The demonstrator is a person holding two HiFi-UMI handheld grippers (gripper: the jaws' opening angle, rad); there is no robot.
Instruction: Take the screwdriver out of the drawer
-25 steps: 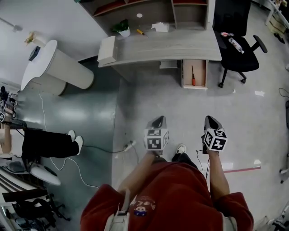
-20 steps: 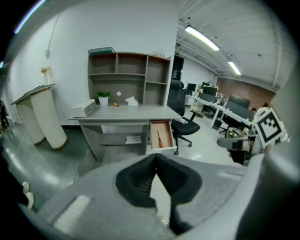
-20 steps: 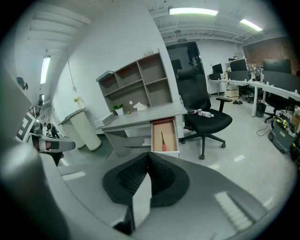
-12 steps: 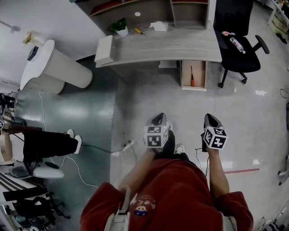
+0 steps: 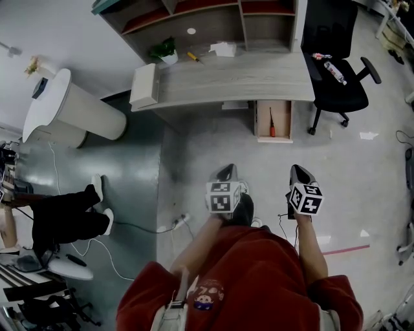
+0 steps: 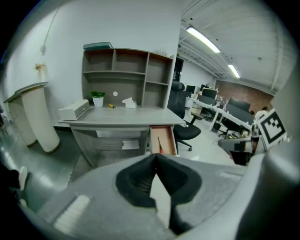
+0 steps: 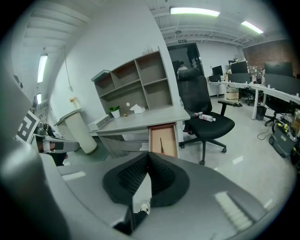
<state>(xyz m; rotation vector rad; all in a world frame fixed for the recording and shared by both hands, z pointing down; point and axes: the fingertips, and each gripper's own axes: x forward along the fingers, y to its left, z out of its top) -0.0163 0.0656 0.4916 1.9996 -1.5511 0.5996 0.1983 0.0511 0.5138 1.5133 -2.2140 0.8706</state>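
Screwdriver, with a dark shaft and a red handle, lies lengthwise in the open drawer under the right end of the desk. It is well apart from both grippers, and nothing touches it.

At the far left of the head view a seated person in dark trousers and white shoes stretches their legs over the floor. Behind them stands a rounded white stand. A power strip lies on the floor between that person and the one holding the grippers.

On the desk, a white box sits at the left end. A potted plant, a small yellow item and a crumpled white paper follow along the back edge, beneath the shelf unit.

The left gripper hangs over the floor and points toward the desk. Its own view shows the jaws clenched tip to tip, with nothing between them. The right gripper is level with it and just to its right. Its jaws are likewise pressed together and empty. In both gripper views the drawer and the screwdriver appear just above the closed tips, far off across the floor.

Right of the drawer stands a black office chair with a bottle lying on its seat.
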